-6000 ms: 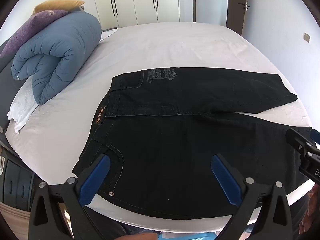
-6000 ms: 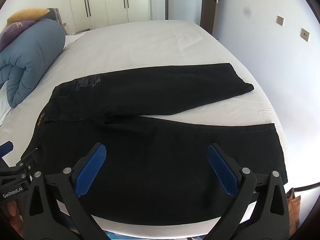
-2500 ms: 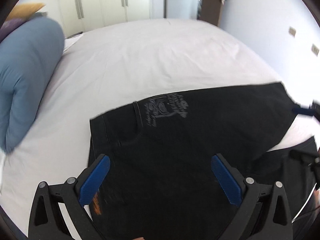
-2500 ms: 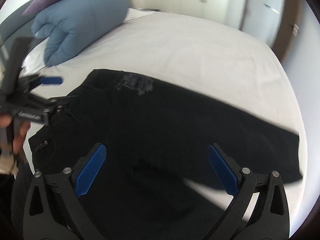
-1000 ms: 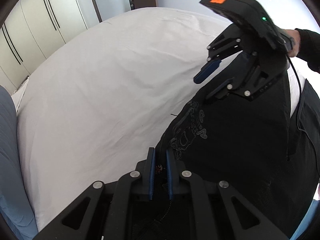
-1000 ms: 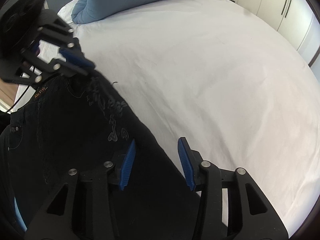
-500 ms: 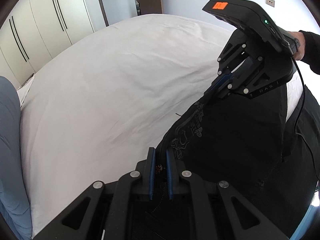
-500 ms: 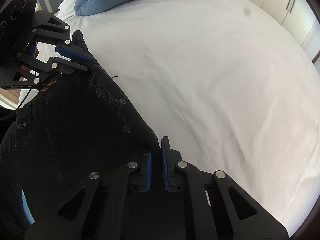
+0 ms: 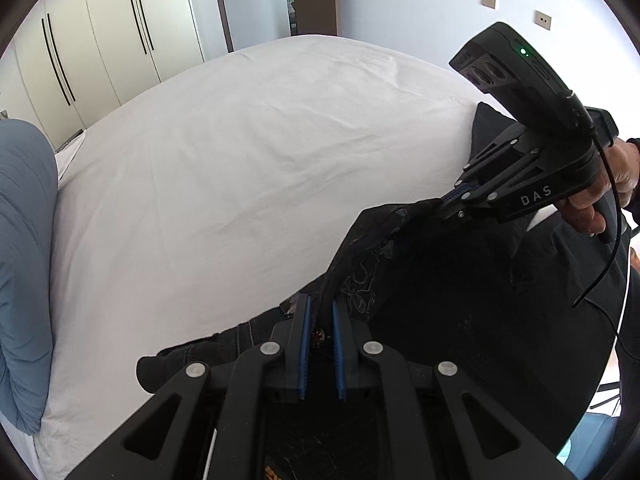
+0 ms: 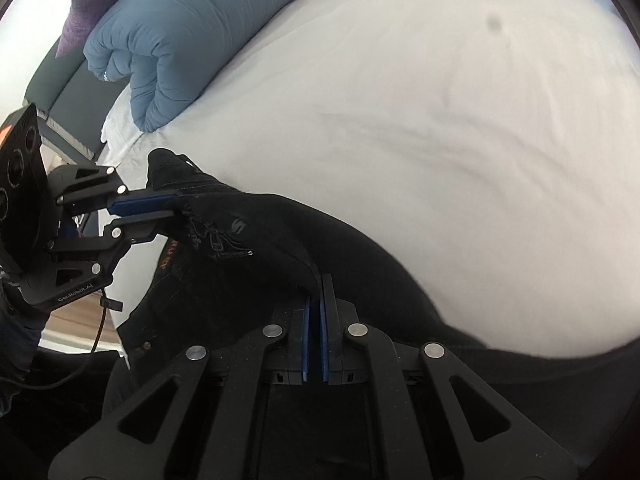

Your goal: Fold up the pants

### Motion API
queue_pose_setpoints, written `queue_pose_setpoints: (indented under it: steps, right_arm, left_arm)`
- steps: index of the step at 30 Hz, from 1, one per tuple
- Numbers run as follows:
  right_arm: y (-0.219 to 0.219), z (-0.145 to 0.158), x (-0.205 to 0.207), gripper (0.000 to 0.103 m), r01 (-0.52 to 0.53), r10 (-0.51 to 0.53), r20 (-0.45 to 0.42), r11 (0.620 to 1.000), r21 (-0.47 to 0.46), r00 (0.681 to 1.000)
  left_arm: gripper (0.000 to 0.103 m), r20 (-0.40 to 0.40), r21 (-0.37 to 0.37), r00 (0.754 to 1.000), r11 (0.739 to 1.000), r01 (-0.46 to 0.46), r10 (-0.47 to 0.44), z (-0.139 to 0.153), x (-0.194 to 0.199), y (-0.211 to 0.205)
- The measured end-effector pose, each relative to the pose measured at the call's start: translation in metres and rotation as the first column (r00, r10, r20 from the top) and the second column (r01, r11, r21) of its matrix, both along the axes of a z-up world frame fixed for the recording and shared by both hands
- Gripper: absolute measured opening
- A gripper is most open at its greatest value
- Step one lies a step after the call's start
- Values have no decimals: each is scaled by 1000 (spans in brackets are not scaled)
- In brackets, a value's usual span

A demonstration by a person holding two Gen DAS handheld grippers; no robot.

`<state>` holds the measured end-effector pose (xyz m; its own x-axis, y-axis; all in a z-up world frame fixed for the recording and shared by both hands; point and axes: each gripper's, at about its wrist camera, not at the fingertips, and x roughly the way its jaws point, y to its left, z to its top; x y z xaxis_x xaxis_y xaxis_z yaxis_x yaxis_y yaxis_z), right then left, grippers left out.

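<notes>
Pants (image 9: 460,280), black, hang from both of your hand-held grippers above the bed (image 9: 240,168). Your left hand-held gripper (image 9: 319,312) is clamped on the waistband edge, its blue pads (image 9: 305,344) pressing the dark cloth between them, right beside the pale embroidered design. Your right hand-held gripper (image 10: 316,300) has just been closing and now pinches a fold of the same upper edge, with its pads almost together and the fabric pulled up into a ridge between them. In the left wrist view, the right hand-held gripper (image 9: 450,200) shows at the right, held by your hand (image 9: 600,196), biting the cloth where it peaks. In the right wrist view, the left hand-held gripper (image 10: 176,210) shows at the left, gripping the waistband corner, which sticks up above its fingers. The stretch of cloth between the two grips is raised off the sheet; the rest of the pants trails down toward you, over the bed's near edge. Farther out, a rolled blue duvet (image 10: 180,32) lies on the bed at its head end, well apart from the pants. White wardrobes (image 9: 120,40) stand beyond the bed.
</notes>
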<state>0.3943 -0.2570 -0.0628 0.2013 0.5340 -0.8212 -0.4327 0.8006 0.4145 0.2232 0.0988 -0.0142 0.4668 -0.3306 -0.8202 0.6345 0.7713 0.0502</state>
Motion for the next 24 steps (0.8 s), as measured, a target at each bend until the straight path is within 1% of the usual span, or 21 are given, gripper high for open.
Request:
queue_pose_setpoints:
  steps: [2,3,4,5,7,12,15,17,18,19,20,22,24]
  right_arm:
    - [2,2,-19,3,3,-3,-8,1000,22,1000]
    - [1,5,-38,3,-6,6,1,1000,13,1000]
    - [4,9,-50,3,-24,24,15,1000,-9,1000]
    - [10,12,-68,3,-55,57,41,997,-56,998]
    - [17,16,-99,3,-95,105,75,988,-124,992]
    - [47,19,-168,3,-168,204,116,950,-263,972]
    - [61,14,-202,3,-198,246,124,929,-312,961]
    - [64,9,-226,3,-217,274,128,913,-345,953]
    - [52,5,-231,3,-224,283,127,909,-352,951]
    - [57,2,-239,3,-229,289,124,905,-359,949]
    - [48,-3,-247,3,-235,293,119,904,-358,949]
    - [56,-11,-263,3,-241,299,112,900,-363,948]
    - [64,-17,-275,3,-242,309,118,888,-390,944]
  left_arm:
    - [10,0,3,1000,1000,7,-7,3,-18,1]
    - [10,0,9,1000,1000,13,-13,4,-26,1]
    - [10,-4,11,1000,1000,18,-18,3,-34,1]
    - [10,-10,8,1000,1000,25,-25,1,-44,-1]
    - [10,-19,10,999,999,38,-38,-1,-64,-3]
    - [10,-62,5,995,997,75,-74,-12,-98,-5]
    - [10,-89,11,992,995,94,-93,-22,-115,-7]
    - [10,-105,30,988,993,114,-110,-29,-122,-9]
    - [10,-116,37,986,992,122,-117,-34,-127,-10]
    - [10,-125,42,985,991,128,-121,-37,-129,-10]
    - [10,-135,48,983,990,131,-124,-42,-132,-10]
    - [11,-150,49,980,989,137,-128,-47,-136,-10]
    - [11,-161,56,977,988,147,-136,-52,-137,-12]
